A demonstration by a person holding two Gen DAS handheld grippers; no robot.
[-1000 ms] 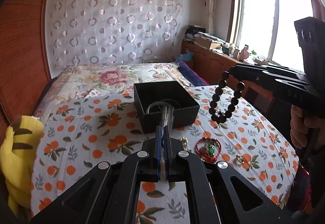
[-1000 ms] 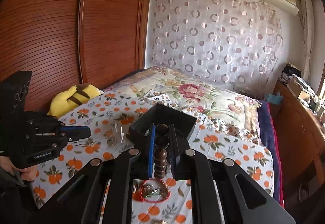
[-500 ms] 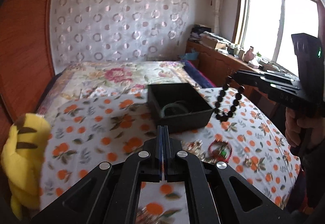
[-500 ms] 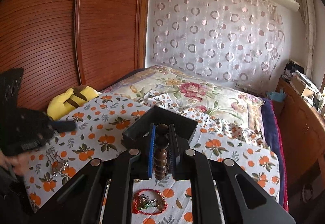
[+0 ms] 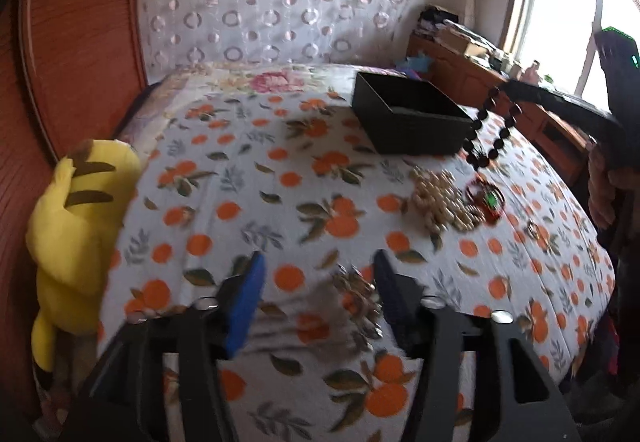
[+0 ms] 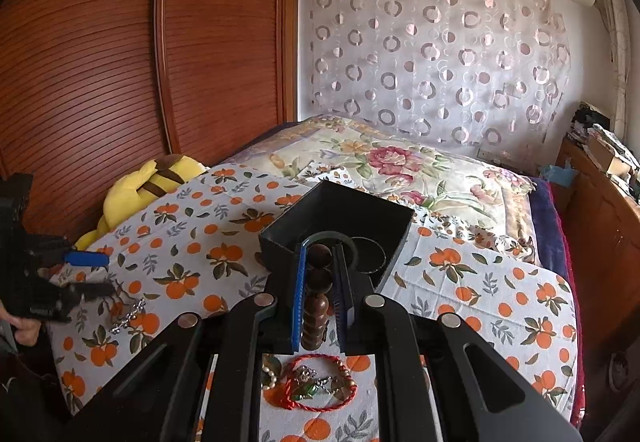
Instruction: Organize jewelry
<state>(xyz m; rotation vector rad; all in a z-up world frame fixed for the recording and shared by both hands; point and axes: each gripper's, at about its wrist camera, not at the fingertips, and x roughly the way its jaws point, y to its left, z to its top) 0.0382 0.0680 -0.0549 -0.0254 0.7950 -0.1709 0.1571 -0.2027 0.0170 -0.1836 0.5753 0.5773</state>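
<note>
My left gripper (image 5: 319, 260) hangs low over the orange-print cloth, its jaws opening. A blurred silvery chain (image 5: 356, 290) lies on the cloth between its fingers, with no pad touching it. From the right wrist view, that chain (image 6: 128, 316) lies just past the left gripper (image 6: 90, 274). My right gripper (image 6: 320, 254) is shut on a dark wooden bead bracelet (image 6: 318, 282), which hangs beside the black box (image 5: 416, 137) as a loop (image 5: 492, 133). The box (image 6: 360, 197) holds a green bangle (image 6: 328, 236) and a dark ring (image 6: 368, 256).
A pearl pile (image 5: 440, 201), a red cord bracelet (image 5: 486, 199) and a small ring (image 5: 532, 230) lie on the cloth right of centre. A yellow plush toy (image 5: 76, 226) sits at the bed's left edge by the wooden wardrobe (image 6: 120, 61). A person's hand (image 5: 608, 193) holds the right gripper.
My left gripper, shut before, swung left and down away from the box and its jaws have parted over the silvery chain. The right gripper sank slightly with the beads.
</note>
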